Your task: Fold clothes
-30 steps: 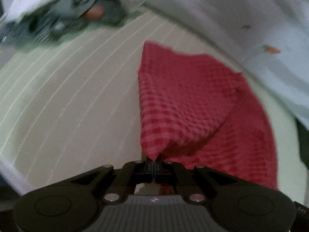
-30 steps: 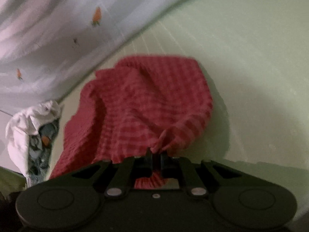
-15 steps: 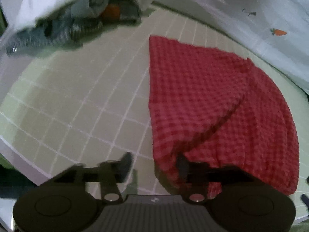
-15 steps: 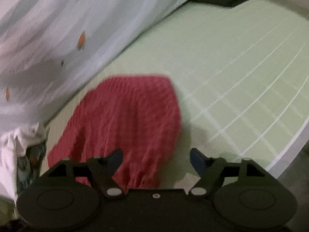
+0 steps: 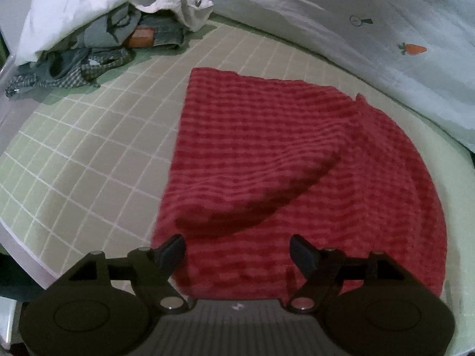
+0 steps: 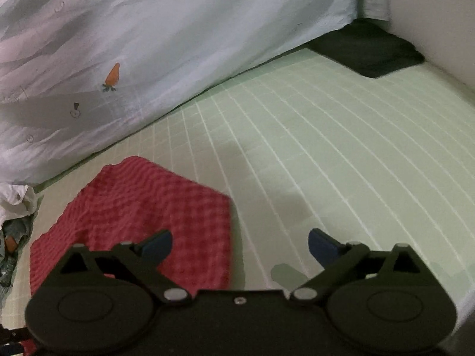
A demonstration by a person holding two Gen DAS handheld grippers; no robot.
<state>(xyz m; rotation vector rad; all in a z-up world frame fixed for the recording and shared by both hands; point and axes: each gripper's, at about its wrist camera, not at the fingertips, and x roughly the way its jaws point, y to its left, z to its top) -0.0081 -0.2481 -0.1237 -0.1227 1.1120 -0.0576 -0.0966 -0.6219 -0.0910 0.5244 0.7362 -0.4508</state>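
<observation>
A red checked cloth [image 5: 282,160] lies folded over on the pale green gridded mat [image 5: 89,136]; its upper layer ends in a raised fold near my left gripper [image 5: 237,247]. That gripper is open just above the cloth's near edge, holding nothing. In the right wrist view the same red cloth [image 6: 148,207] lies at lower left. My right gripper [image 6: 240,246] is open, its left finger over the cloth's corner and its right finger over bare mat [image 6: 326,148].
A heap of white and grey-green checked clothes [image 5: 98,26] sits at the mat's far left corner. A pale sheet with carrot prints [image 6: 133,44] hangs along the back. A dark folded item [image 6: 368,50] lies at the far right corner. The mat's near edge [image 5: 20,246] drops off at left.
Both grippers were shut on corners of the red cloth a second ago; they have opened and let go. The cloth now lies folded on the mat, and both grippers have drawn back.
</observation>
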